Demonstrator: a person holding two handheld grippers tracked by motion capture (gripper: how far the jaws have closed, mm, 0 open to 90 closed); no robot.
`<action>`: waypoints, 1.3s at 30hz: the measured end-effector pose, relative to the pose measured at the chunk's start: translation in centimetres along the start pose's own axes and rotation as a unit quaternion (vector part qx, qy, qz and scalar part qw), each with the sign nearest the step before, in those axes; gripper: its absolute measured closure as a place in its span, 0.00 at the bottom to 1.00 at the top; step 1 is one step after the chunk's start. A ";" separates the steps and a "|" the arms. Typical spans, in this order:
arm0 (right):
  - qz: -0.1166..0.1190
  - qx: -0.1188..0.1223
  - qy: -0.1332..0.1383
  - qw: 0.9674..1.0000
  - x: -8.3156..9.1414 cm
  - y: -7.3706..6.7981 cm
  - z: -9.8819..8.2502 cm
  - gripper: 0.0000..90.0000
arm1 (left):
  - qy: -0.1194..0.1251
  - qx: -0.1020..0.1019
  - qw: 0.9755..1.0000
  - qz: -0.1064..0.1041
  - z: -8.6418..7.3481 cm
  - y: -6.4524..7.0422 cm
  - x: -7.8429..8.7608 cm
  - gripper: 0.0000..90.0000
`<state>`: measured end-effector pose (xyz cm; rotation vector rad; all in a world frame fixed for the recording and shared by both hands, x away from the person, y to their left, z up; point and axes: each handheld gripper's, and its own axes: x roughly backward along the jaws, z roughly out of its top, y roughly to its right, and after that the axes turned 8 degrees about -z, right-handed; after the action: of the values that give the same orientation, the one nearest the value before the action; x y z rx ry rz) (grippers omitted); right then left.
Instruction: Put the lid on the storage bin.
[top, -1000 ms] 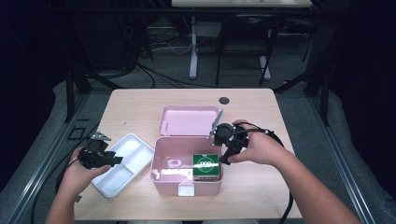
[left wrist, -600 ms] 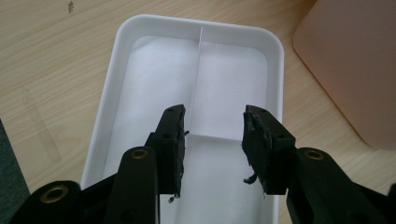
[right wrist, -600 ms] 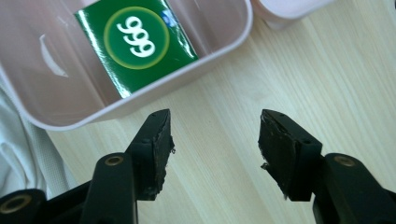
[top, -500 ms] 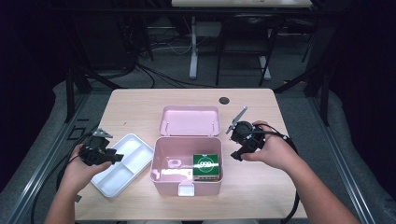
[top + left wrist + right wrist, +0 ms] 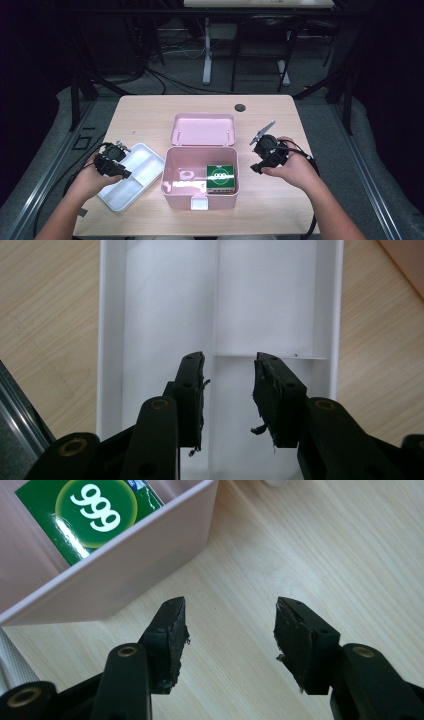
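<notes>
A pink box (image 5: 200, 194) stands open at the table's middle, its lid (image 5: 202, 129) lying flat behind it. Inside at the right lies a green packet (image 5: 221, 175) marked 999 (image 5: 95, 510). My right gripper (image 5: 256, 167) hovers over bare wood just right of the box wall (image 5: 125, 575); its jaws have just been closing a little, with nothing between them (image 5: 227, 625). My left gripper (image 5: 125, 174) hangs over the white divided tray (image 5: 131, 177), its jaws having just been closing, still apart, with nothing between them (image 5: 229, 385) above the tray's partition (image 5: 270, 356).
A small pale object (image 5: 187, 175) and a white strip lie in the box's left part. A dark round grommet (image 5: 240, 107) sits near the table's far edge. Bare wood lies to the right of the box. Cables trail from both grippers.
My right gripper has drawn away from the lid's right edge, moving right and toward me, down to the box's right side. The left gripper has stayed over the tray.
</notes>
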<state>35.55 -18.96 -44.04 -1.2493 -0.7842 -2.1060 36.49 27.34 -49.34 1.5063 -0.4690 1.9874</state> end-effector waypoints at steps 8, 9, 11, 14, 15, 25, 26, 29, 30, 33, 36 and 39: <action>0.010 -0.018 0.016 1.000 0.0 0.1 -1.5 0.51 | -0.031 0.013 0.999 -0.013 0.6 -1.1 -0.9 0.77; 0.006 -0.017 0.018 1.000 0.0 0.0 -1.7 0.51 | -0.035 0.013 0.999 -0.014 0.6 -1.3 -1.0 0.77; 0.010 -0.024 0.025 0.999 0.1 0.1 -2.3 0.50 | -0.046 0.018 0.999 -0.009 0.7 -1.6 -1.3 0.78; 0.003 -0.036 0.035 0.999 0.0 0.0 -2.9 0.51 | -0.048 0.026 0.998 -0.011 0.7 -2.1 -1.7 0.78; 0.003 -0.036 0.035 0.999 0.0 0.0 -2.9 0.51 | -0.048 0.026 0.998 -0.011 0.7 -2.1 -1.7 0.79; -0.020 -0.042 0.038 0.998 -0.2 -0.7 -3.1 0.50 | -0.068 0.031 0.997 -0.013 0.7 -2.3 -2.6 0.81; -0.020 -0.042 0.040 0.998 -0.2 -0.8 -3.1 0.50 | -0.077 0.031 0.996 -0.013 0.7 -2.2 -2.8 0.81; -0.019 -0.042 0.047 0.998 -0.1 -0.9 -3.2 0.50 | -0.087 0.027 0.996 -0.013 0.9 -2.2 -3.2 0.83; -0.019 -0.042 0.044 0.998 0.0 -0.8 -3.3 0.50 | -0.090 0.029 0.995 -0.014 0.9 -2.2 -3.3 0.84; -0.017 -0.047 0.058 0.997 0.0 -0.7 -3.4 0.50 | -0.099 0.024 0.995 -0.012 1.1 -2.0 -3.7 0.85; -0.019 -0.051 0.061 0.997 0.1 -0.6 -3.7 0.50 | -0.109 0.020 0.994 -0.012 1.3 -2.0 -4.1 0.87; -0.018 -0.054 0.064 0.996 0.2 -0.6 -3.8 0.50 | -0.114 0.021 0.993 -0.011 1.5 -2.1 -4.4 0.88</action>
<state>32.90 -21.38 -45.49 -1.1488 -0.6475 -2.2591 39.71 26.98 -53.22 1.7667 -0.5047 1.8278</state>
